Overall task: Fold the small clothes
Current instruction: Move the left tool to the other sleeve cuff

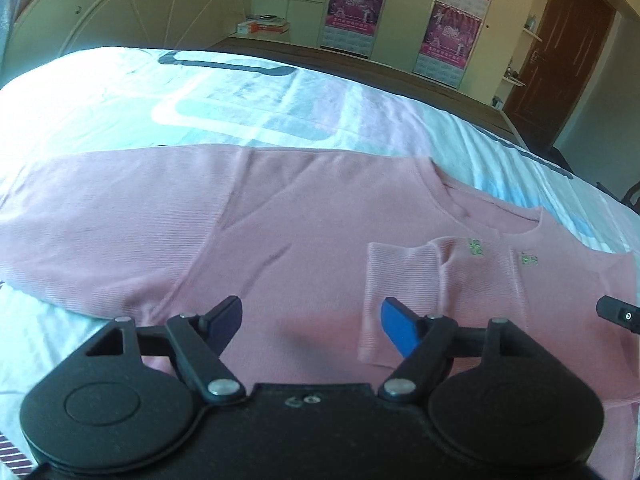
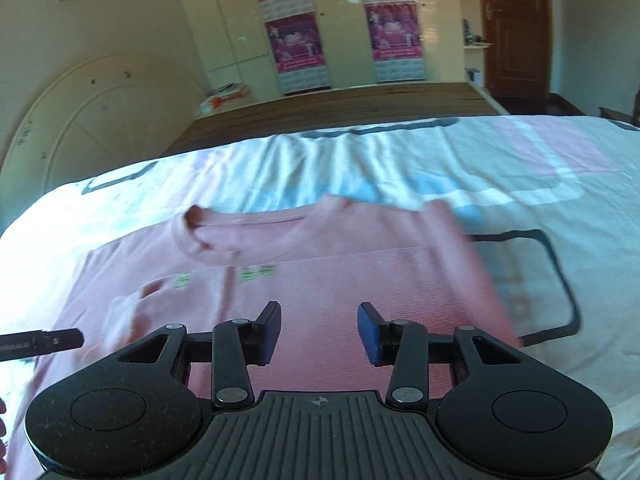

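Note:
A pink ribbed long-sleeve top (image 1: 280, 232) lies flat on the bed. Its neckline (image 1: 496, 216) is at the right in the left wrist view. One sleeve cuff (image 1: 400, 280) is folded in over the chest by small green marks (image 1: 476, 246). My left gripper (image 1: 312, 324) is open and empty, just above the top's body. In the right wrist view the top (image 2: 340, 280) shows with its collar (image 2: 208, 232) at the left. My right gripper (image 2: 319, 332) is open and empty above its right half. Each gripper's tip shows in the other's view, the right one (image 1: 620, 314) and the left one (image 2: 44, 342).
The bed sheet (image 2: 520, 168) is white with pink, blue and grey blocks. A cream headboard (image 2: 80, 128) stands at the left. Beyond the bed are a wood floor (image 2: 340, 104), wardrobes with pink posters (image 2: 296, 44) and a brown door (image 2: 516, 24).

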Demonstrator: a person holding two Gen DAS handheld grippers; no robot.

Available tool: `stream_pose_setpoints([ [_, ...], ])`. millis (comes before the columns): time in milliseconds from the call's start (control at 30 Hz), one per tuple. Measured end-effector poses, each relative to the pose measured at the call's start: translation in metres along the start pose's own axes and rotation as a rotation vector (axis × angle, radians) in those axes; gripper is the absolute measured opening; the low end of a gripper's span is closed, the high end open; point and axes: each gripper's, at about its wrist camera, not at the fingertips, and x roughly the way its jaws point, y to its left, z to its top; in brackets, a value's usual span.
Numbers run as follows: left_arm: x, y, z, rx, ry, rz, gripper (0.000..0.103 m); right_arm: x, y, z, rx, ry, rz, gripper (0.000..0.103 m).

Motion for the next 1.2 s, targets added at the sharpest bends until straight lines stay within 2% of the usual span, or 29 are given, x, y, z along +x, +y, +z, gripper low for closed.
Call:
stream_pose_setpoints([
  [300, -0.03, 0.112, -0.002, -0.164, 0.0, 0.13, 0.076, 0.031, 0.108, -0.019, -0.116, 0.069, 0.142, 0.043],
  [567, -0.042, 0.205, -0.002, -0.289, -0.003, 0.233, 0.076, 0.054, 0.173, -0.025, -0.191, 0.08, 0.183, 0.044],
  [633, -0.042, 0.228, -0.002, -0.332, 0.001, 0.253, 0.076, 0.061, 0.182, -0.027, -0.205, 0.082, 0.168, 0.049],
  [800, -0.036, 0.277, -0.001, -0.429, 0.01, 0.299, 0.076, 0.078, 0.188, -0.036, -0.217, 0.105, 0.123, 0.05],
  [1000, -0.022, 0.305, 0.009, -0.475, -0.012, 0.299, 0.081, 0.088, 0.189, -0.039, -0.204, 0.125, 0.098, 0.05],
  [1100, -0.014, 0.316, 0.016, -0.513, -0.05, 0.271, 0.085, 0.084, 0.189, -0.035, -0.185, 0.103, 0.099, 0.05],
  [1200, -0.012, 0.33, 0.018, -0.585, -0.12, 0.251, 0.077, 0.083, 0.189, -0.032, -0.187, 0.088, 0.086, 0.05],
])
